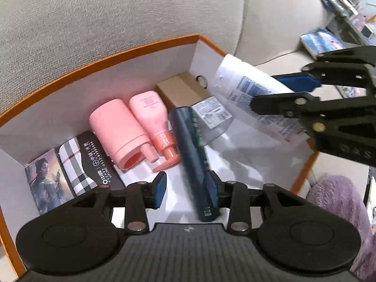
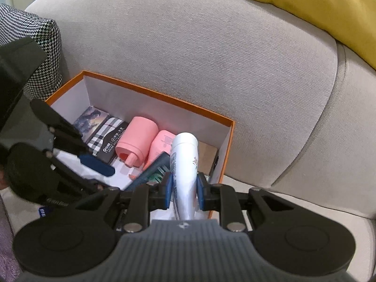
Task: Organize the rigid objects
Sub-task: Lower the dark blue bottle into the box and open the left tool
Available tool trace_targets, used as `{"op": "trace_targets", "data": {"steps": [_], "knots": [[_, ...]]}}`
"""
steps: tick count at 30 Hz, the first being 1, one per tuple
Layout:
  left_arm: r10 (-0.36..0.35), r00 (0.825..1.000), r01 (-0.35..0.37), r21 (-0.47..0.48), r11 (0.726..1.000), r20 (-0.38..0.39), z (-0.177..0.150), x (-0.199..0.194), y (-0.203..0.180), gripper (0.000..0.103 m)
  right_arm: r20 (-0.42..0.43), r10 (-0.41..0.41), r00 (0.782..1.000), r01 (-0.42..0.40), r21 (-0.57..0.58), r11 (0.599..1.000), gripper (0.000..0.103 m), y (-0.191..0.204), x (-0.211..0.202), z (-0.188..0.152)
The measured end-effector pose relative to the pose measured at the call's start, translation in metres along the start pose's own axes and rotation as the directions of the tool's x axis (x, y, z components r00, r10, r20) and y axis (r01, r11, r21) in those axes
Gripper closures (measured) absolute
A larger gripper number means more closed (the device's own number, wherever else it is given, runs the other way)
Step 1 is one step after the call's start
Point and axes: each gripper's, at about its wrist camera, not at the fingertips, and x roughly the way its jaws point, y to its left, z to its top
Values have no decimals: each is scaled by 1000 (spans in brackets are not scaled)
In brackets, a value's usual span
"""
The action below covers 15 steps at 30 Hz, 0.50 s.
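An orange-rimmed white box (image 1: 145, 47) sits on a grey sofa. Inside lie a picture card box (image 1: 45, 178), a plaid-and-black case (image 1: 82, 162), a pink cylinder (image 1: 117, 127), a pink pump bottle (image 1: 152, 115), a cardboard box (image 1: 178, 87) and a clear labelled box (image 1: 211, 115). A dark blue-green bottle (image 1: 192, 150) lies between the jaws of my left gripper (image 1: 186, 188); it rests against the right pad, and a gap shows at the left pad (image 1: 159, 188). My right gripper (image 2: 184, 188) is shut on a white printed tube (image 2: 184, 162), held over the box's right end (image 1: 246, 87).
The sofa backrest (image 2: 211, 58) rises right behind the box. A houndstooth cushion (image 2: 30, 40) stands left of it and a yellow cushion (image 2: 317, 7) at the upper right. A purple fluffy fabric (image 1: 338, 202) lies by the box's near right corner.
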Motion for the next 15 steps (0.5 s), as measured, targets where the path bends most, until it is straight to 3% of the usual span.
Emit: {"op": "trace_targets", "data": {"steps": [6,11,15], "knots": [[-24,995,20,-40,999,-94,16,34,-3,54,19,8,1000,-8,9,1000,81,-6,-1,4],[-90,989,69,-164,984,-119,31,52,6,51,27,22,999,-22,6,1000,81,-11,0,4],[-62,987,34,-188,982,-146,41,65,1,47,26,23,999,-24,16,1000,81,-15,5,2]]}}
